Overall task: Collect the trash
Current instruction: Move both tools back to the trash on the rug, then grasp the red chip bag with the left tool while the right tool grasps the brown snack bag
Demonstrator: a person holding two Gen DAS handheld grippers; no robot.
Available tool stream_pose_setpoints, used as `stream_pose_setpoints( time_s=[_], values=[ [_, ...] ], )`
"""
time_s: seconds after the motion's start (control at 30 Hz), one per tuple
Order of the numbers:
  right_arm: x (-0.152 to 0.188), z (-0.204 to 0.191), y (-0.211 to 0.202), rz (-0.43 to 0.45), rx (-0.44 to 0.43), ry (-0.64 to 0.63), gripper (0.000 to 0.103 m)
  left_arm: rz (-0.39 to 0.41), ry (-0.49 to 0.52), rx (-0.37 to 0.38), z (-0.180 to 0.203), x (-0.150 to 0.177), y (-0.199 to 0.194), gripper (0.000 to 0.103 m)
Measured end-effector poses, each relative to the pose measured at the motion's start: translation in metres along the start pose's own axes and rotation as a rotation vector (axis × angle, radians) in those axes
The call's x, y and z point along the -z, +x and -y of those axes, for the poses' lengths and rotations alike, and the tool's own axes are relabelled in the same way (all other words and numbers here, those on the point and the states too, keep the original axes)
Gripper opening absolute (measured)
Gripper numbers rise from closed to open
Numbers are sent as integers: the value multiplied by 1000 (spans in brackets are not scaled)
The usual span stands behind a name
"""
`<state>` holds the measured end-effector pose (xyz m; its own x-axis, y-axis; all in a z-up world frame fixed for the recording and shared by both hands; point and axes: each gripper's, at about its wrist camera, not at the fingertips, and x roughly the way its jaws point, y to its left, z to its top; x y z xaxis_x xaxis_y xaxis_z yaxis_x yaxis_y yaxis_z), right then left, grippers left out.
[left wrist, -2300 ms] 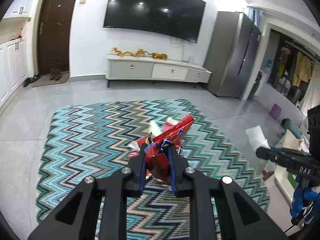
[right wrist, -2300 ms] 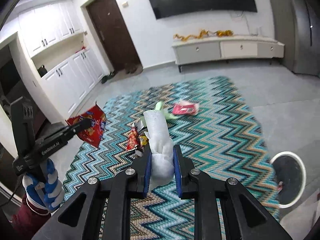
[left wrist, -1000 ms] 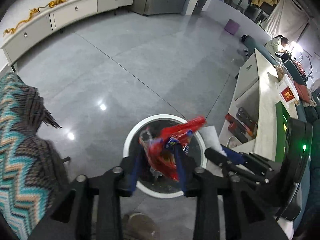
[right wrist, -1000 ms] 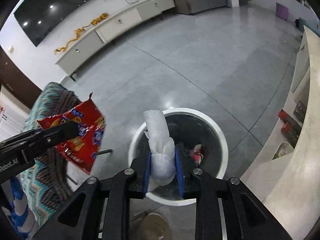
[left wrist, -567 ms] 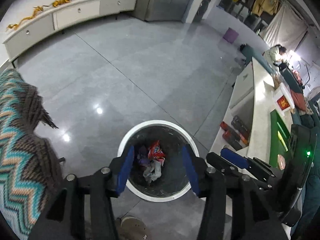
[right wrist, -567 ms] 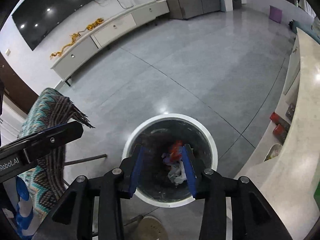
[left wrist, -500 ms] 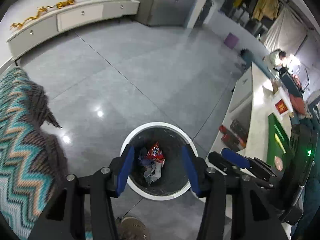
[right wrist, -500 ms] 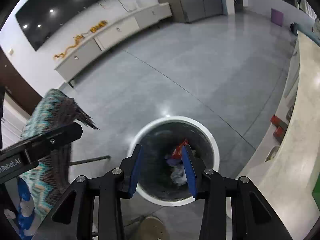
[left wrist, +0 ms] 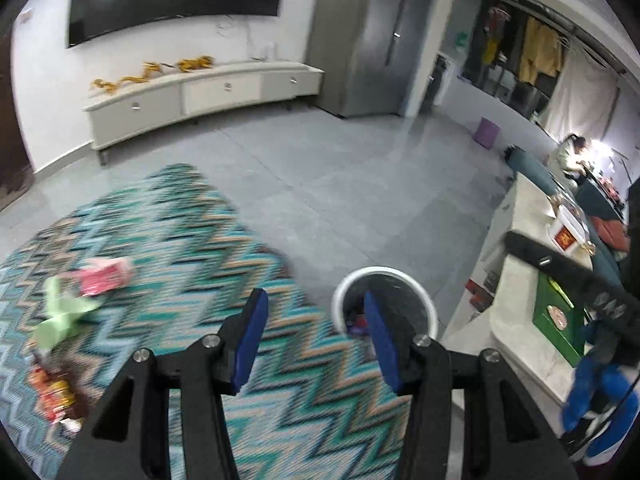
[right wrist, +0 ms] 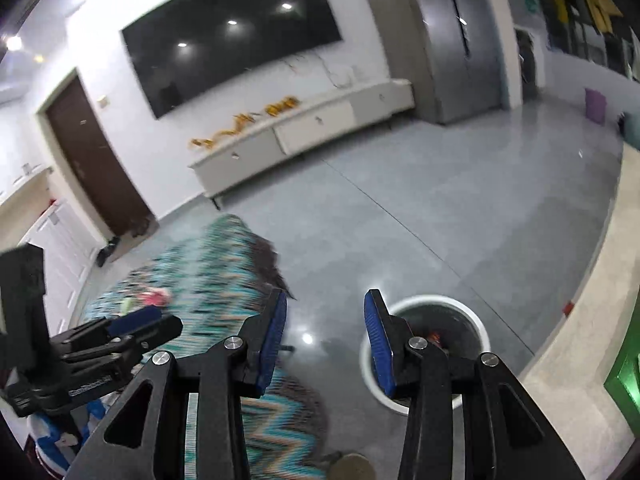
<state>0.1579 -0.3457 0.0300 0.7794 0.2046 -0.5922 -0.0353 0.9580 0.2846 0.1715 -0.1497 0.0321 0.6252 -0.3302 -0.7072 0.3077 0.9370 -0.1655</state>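
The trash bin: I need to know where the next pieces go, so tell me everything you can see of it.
The trash bin is round, with a white rim and a dark inside. It stands upright and open-topped on the grey floor, just off the edge of the zigzag rug and beside a pale counter. Some trash lies inside, including something red. Neither gripper touches it; fingers hide part of it in both views.
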Motion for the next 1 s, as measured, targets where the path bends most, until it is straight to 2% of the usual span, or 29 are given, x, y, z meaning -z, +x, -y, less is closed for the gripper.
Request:
stream_pose_setpoints(
  time_s=[0.2,0.3,0.37,0.53,0.67,1.0],
  values=[
    [-7,-75,-37,49,-71,-111,41,60,-89,-82,-81,20,-60,48],
    [-7,-107,-45,55,-113,-153,46,89,-138,-136,-121,32,-85,48],
    [-4,-130,-47,53,-144,-186,49,94,-176,-161,-149,41,-99,48],
    [7,-182,-36,15,-206,-277,49,69,-263,-213,-212,69,-115,49],
    [20,-213,-10,-46,-247,-314,49,23,-319,-216,-250,89,-110,49],
    [67,-269,78,-260,-319,-398,49,-79,-416,-173,-287,103,-50,48]
  ],
)
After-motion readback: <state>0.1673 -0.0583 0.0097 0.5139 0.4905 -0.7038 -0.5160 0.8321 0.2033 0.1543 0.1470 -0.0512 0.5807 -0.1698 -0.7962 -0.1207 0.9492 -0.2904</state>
